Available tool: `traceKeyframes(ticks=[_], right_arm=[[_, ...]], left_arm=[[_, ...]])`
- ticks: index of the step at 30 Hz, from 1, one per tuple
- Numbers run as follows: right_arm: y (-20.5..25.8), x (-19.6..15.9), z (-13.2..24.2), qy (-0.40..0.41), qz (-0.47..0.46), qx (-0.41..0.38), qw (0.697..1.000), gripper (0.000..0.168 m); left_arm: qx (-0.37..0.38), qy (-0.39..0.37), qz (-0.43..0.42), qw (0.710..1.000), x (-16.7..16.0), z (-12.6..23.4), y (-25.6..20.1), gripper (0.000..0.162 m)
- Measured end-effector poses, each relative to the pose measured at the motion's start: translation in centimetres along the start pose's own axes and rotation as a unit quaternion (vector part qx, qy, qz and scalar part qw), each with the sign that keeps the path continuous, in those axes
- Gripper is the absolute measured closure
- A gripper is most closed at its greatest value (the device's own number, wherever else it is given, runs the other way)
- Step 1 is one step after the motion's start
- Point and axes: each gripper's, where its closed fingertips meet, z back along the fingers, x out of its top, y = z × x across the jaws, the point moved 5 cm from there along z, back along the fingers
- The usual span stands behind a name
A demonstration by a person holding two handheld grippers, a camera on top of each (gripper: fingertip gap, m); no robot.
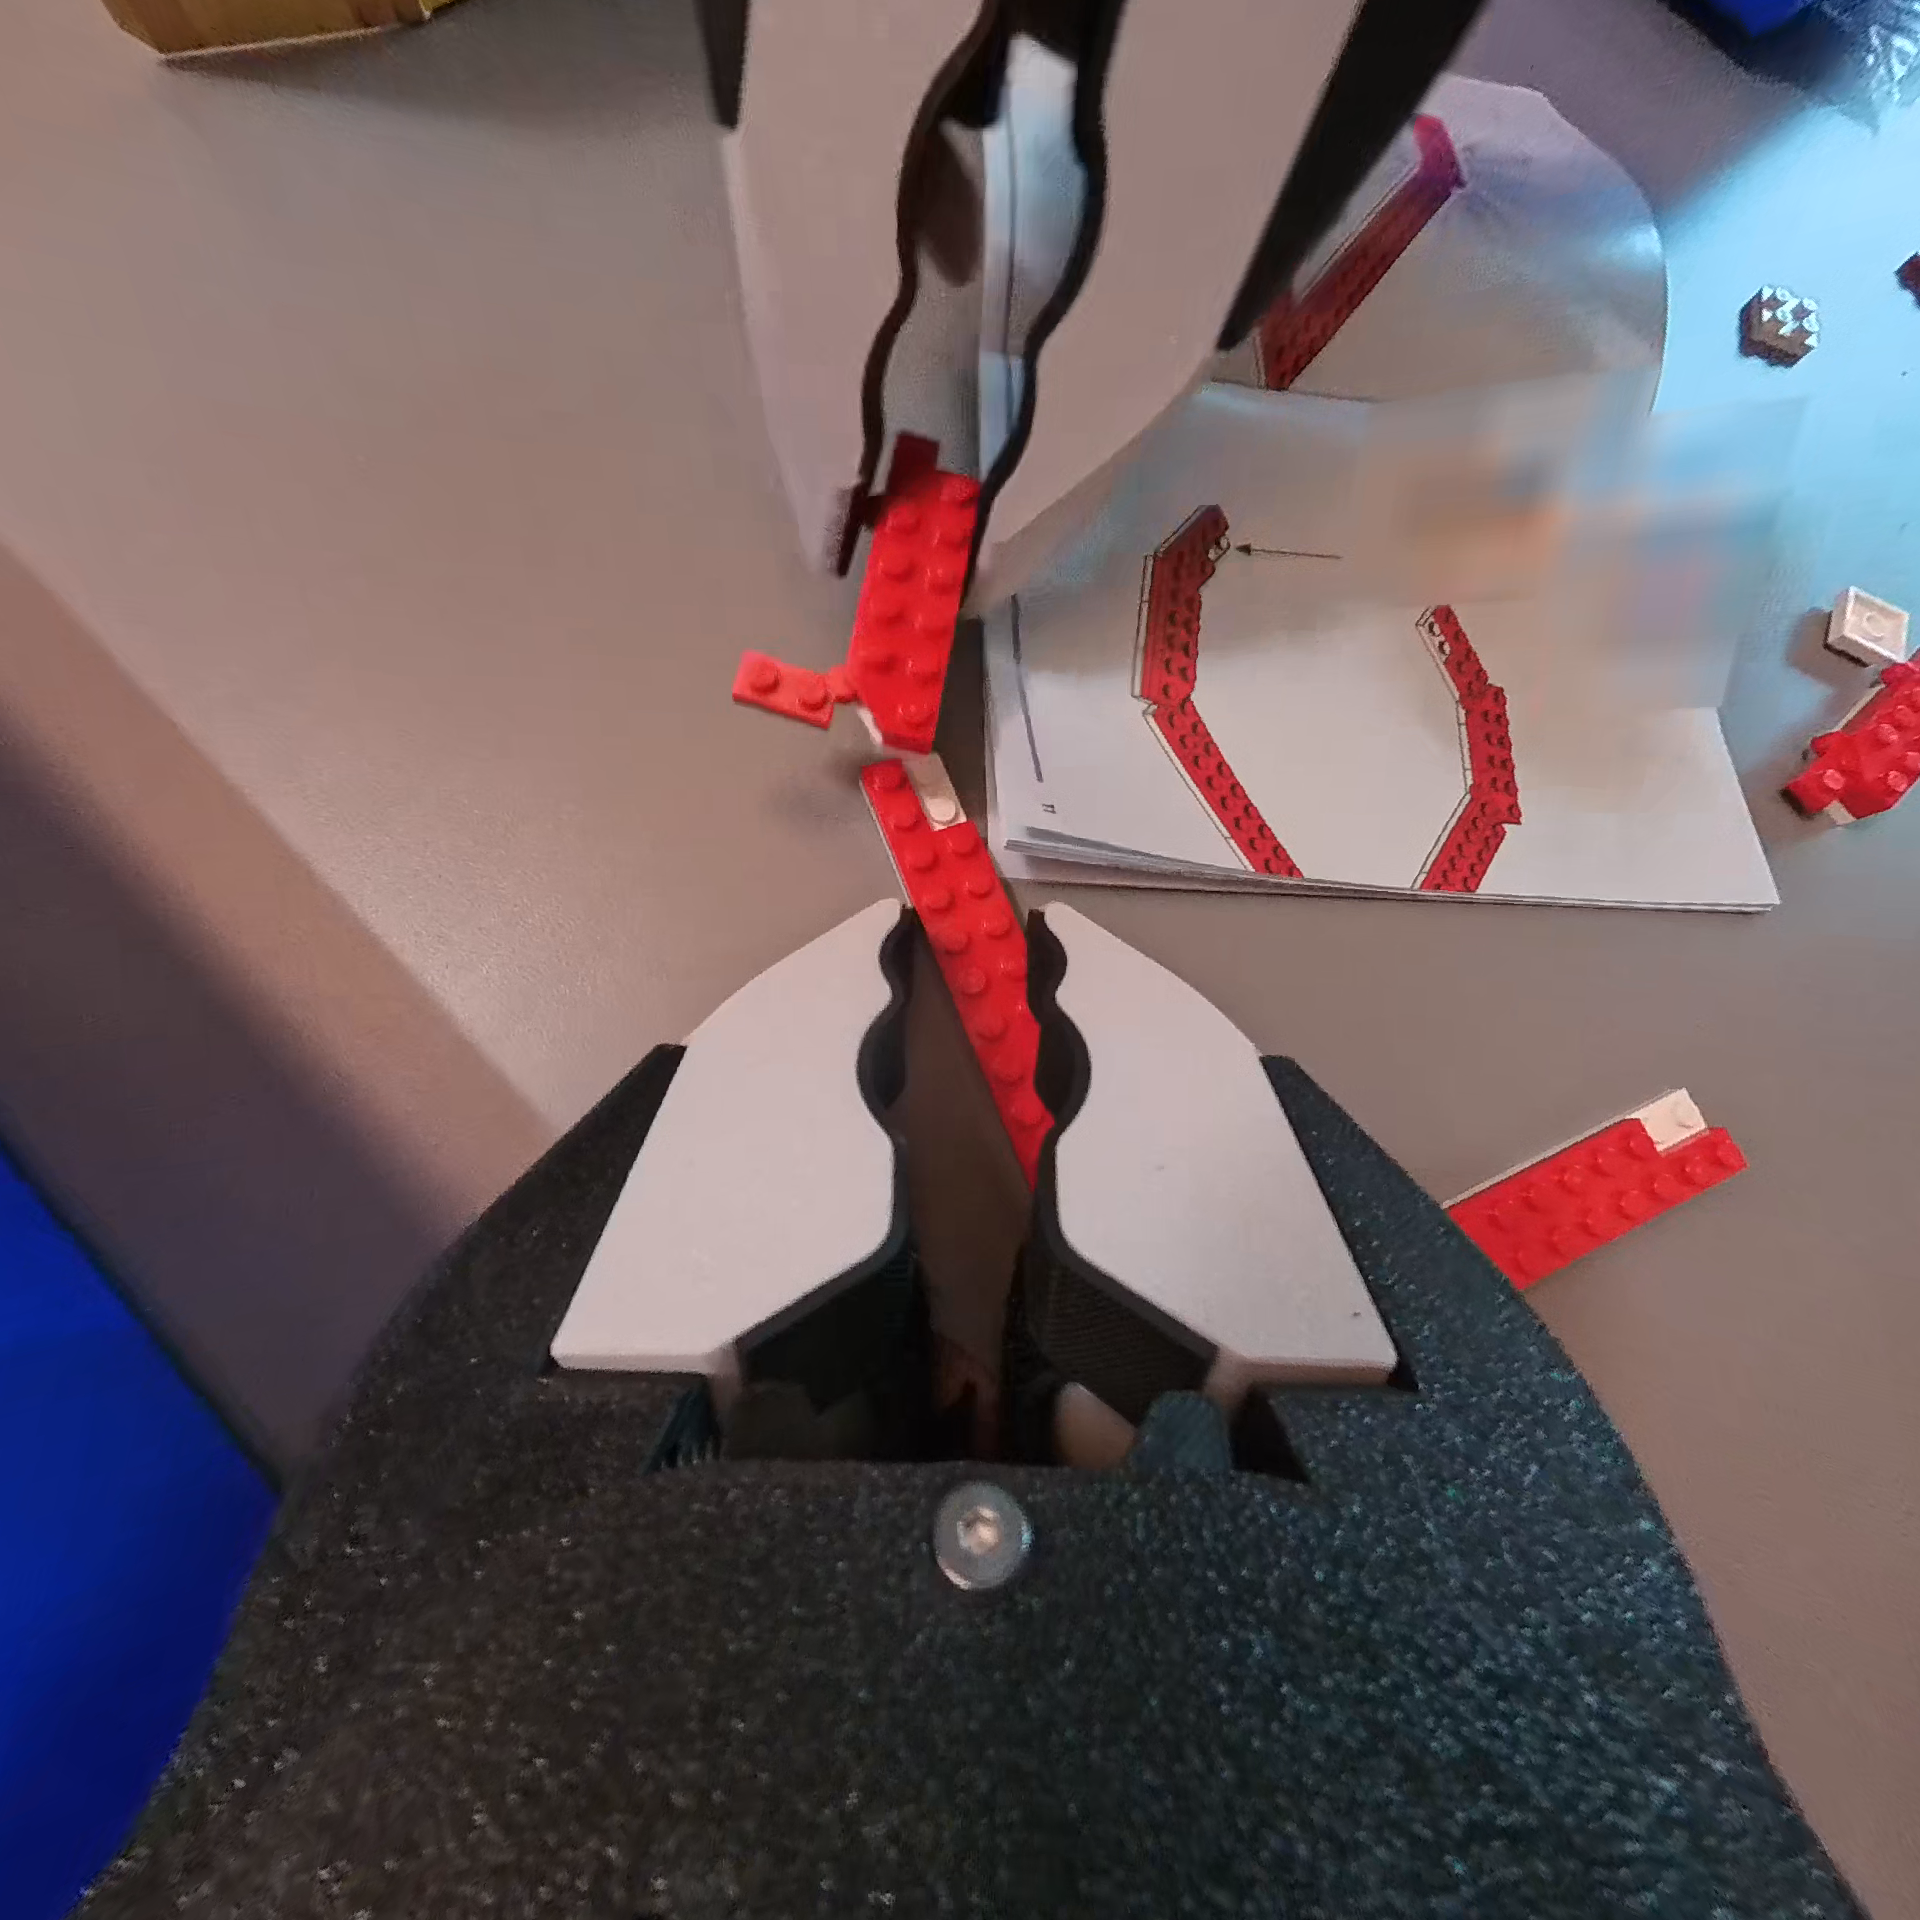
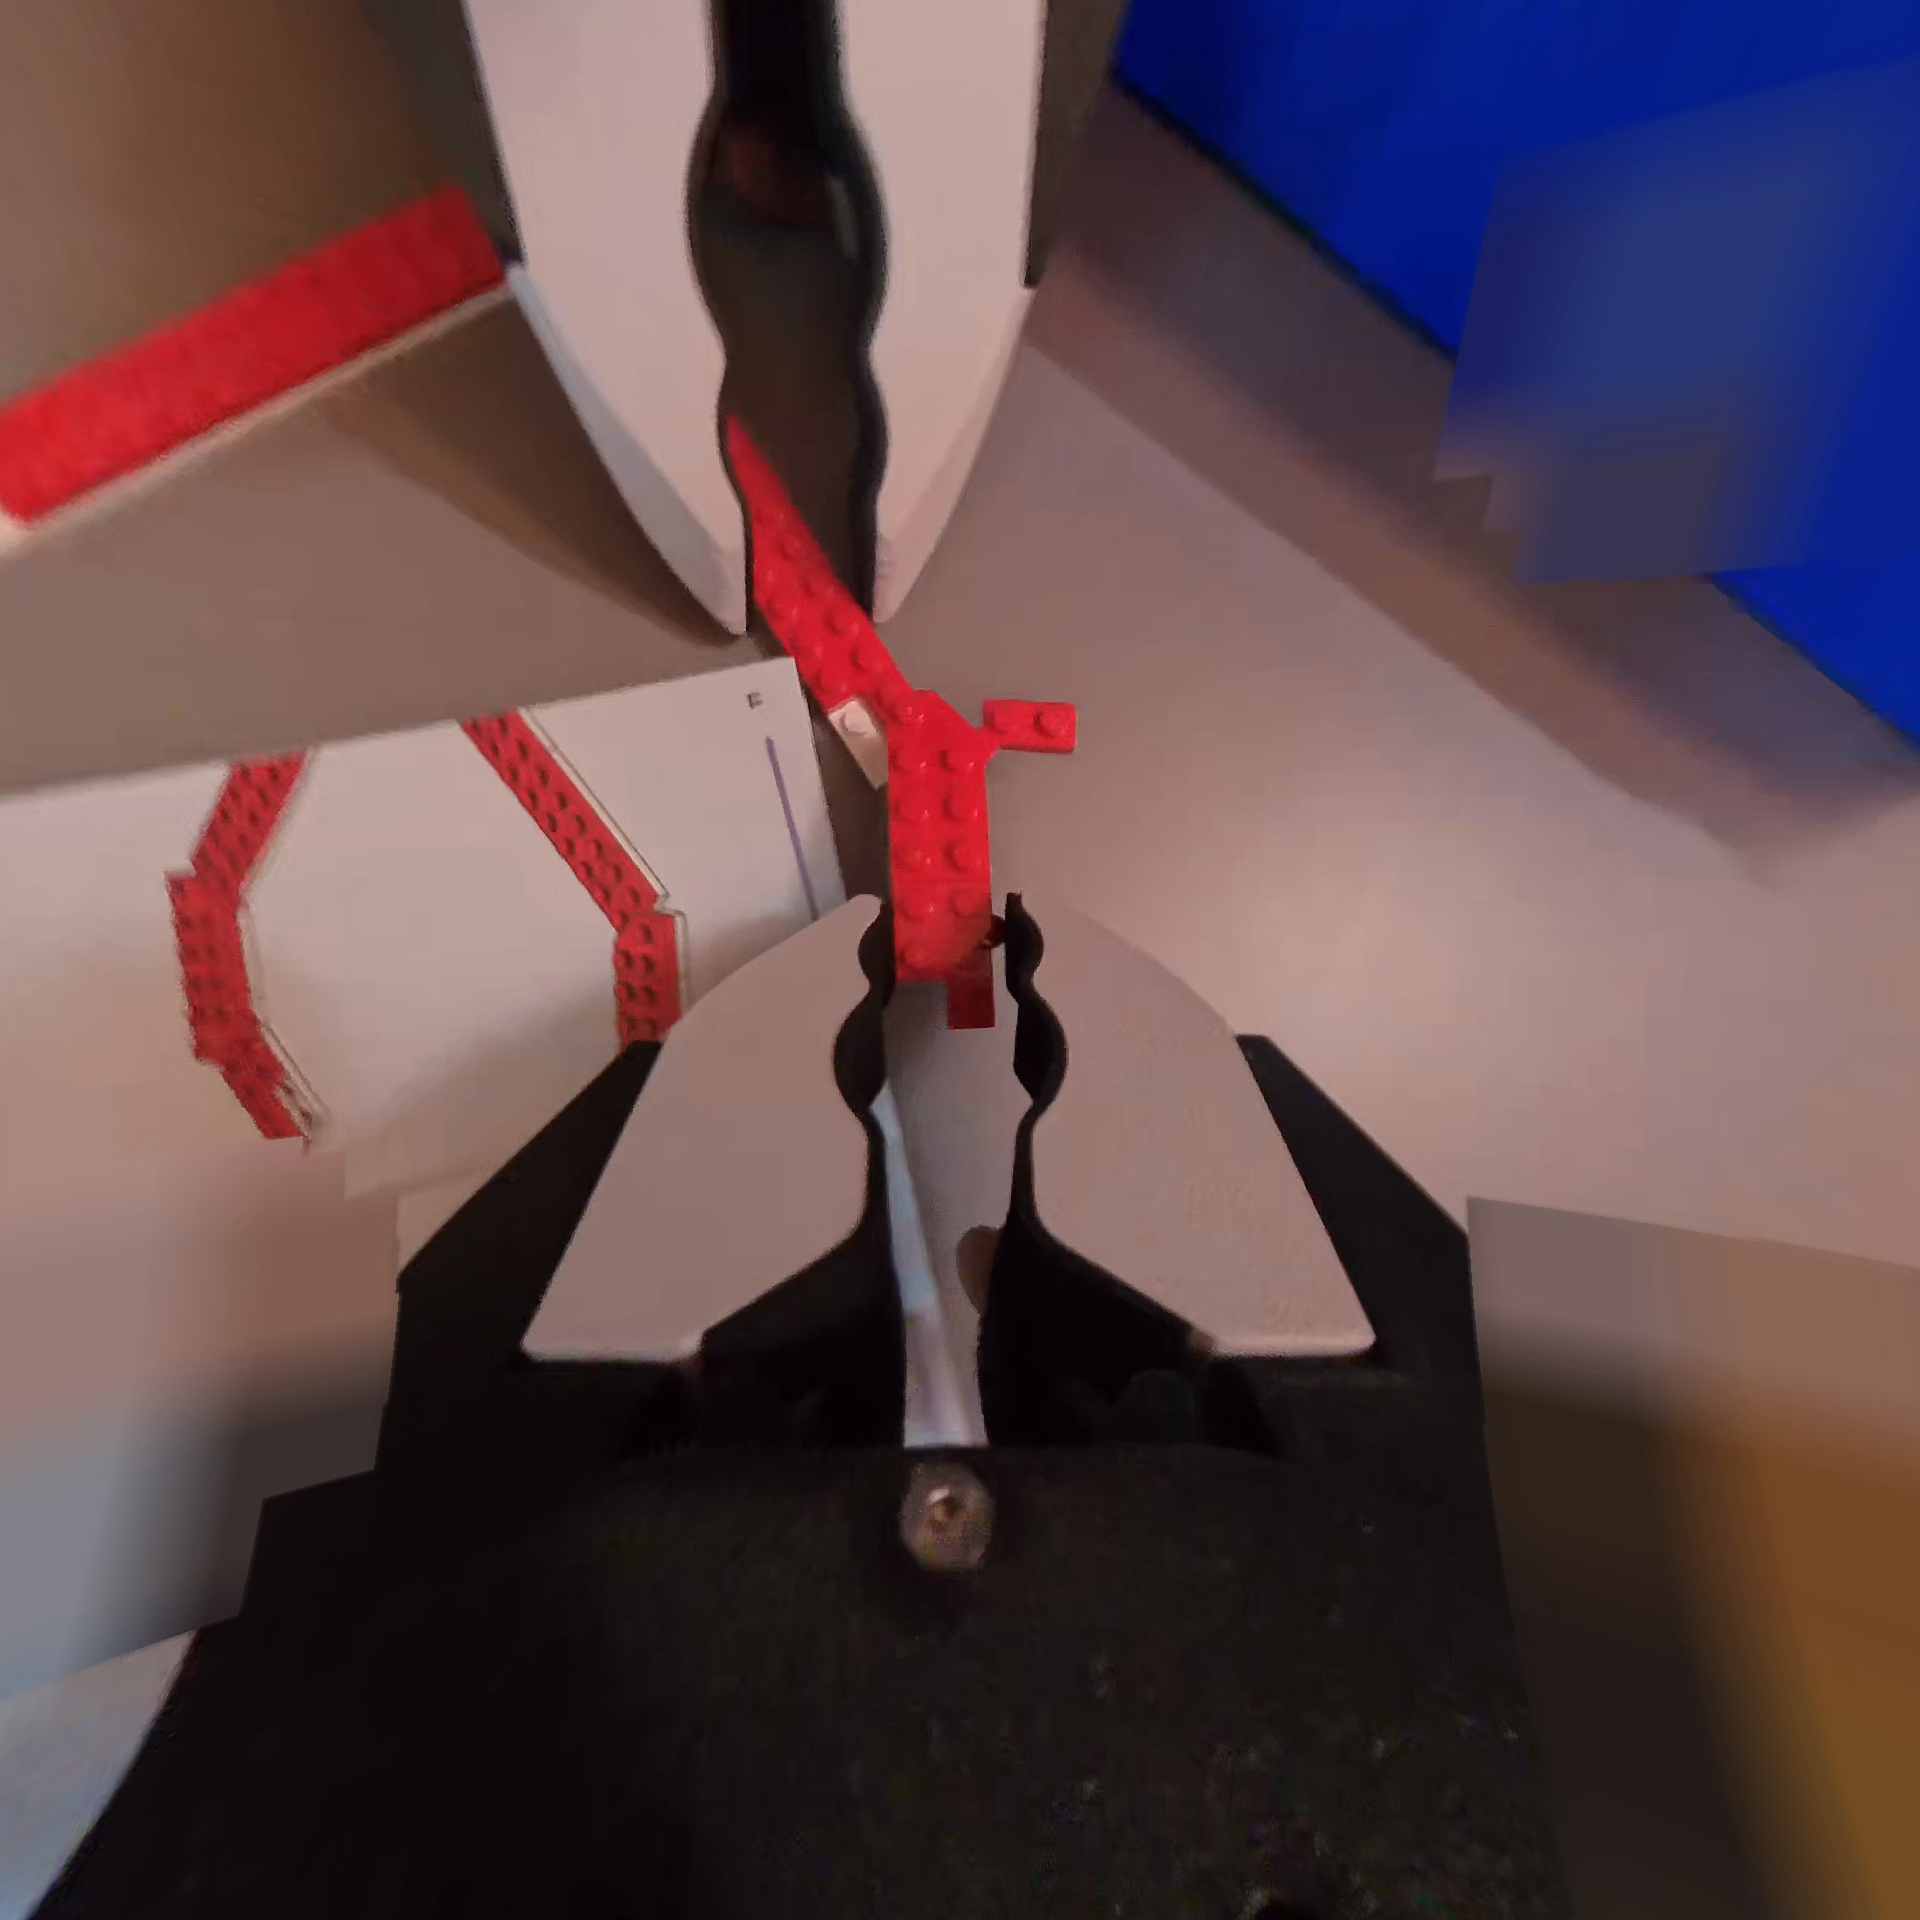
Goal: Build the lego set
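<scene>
My left gripper (image 1: pixel 971 914) is shut on a long red plate strip (image 1: pixel 966 935) that points away from me above the grey table (image 1: pixel 416 520). My right gripper (image 1: pixel 914 488) comes in from the far side, shut on a shorter red plate section (image 1: pixel 914 613) with a small red plate (image 1: pixel 779 686) sticking out sideways. The two red pieces meet end to end at an angle near a small white piece (image 1: pixel 940 800); I cannot tell whether they are joined. In the right wrist view my right gripper (image 2: pixel 940 920) holds the red section (image 2: pixel 935 831), and the left gripper (image 2: pixel 810 613) holds the strip (image 2: pixel 800 582).
An open instruction booklet (image 1: pixel 1351 727) lies to the right, also in the right wrist view (image 2: pixel 416 883). A loose red plate assembly with a white tile (image 1: pixel 1600 1184) lies near my left gripper. A red cluster (image 1: pixel 1860 758), a white tile (image 1: pixel 1865 623) and a dark small brick (image 1: pixel 1782 322) lie far right. There is about 6 cm between the tips of the two grippers. From either gripper's tips it is about 20 cm to the white tile (image 1: pixel 1865 623).
</scene>
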Motion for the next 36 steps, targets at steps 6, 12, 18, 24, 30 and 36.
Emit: traceKeyframes(ticks=[6,12,18,24,30,36], right_arm=[[2.4,1.0,1.3,-0.005,-0.241,-0.118,0.963,0.148],[3.9,3.9,4.8,-0.159,-0.197,-0.342,0.905,0.148],[5.9,7.1,5.9,-0.197,-0.153,-0.483,0.839,0.148],[7.5,7.3,5.4,-0.198,-0.143,-0.473,0.847,0.145],[10.7,7.3,7.7,-0.163,0.043,-0.293,0.941,0.116],[9.3,8.7,8.7,-0.082,0.085,-0.142,0.983,0.133]], left_arm=[[0.053,-0.045,0.012,0.997,0.8,0.6,0.7,0.143],[-0.002,-0.221,0.072,0.973,4.3,3.7,-0.7,0.141],[-0.144,-0.386,0.190,0.891,7.4,5.3,-3.3,0.143],[-0.182,-0.390,0.185,0.883,7.6,5.6,-4.1,0.151],[-0.317,-0.190,0.152,0.917,5.9,6.2,-4.9,0.151],[-0.332,-0.058,0.080,0.938,5.1,5.1,-6.4,0.151]])
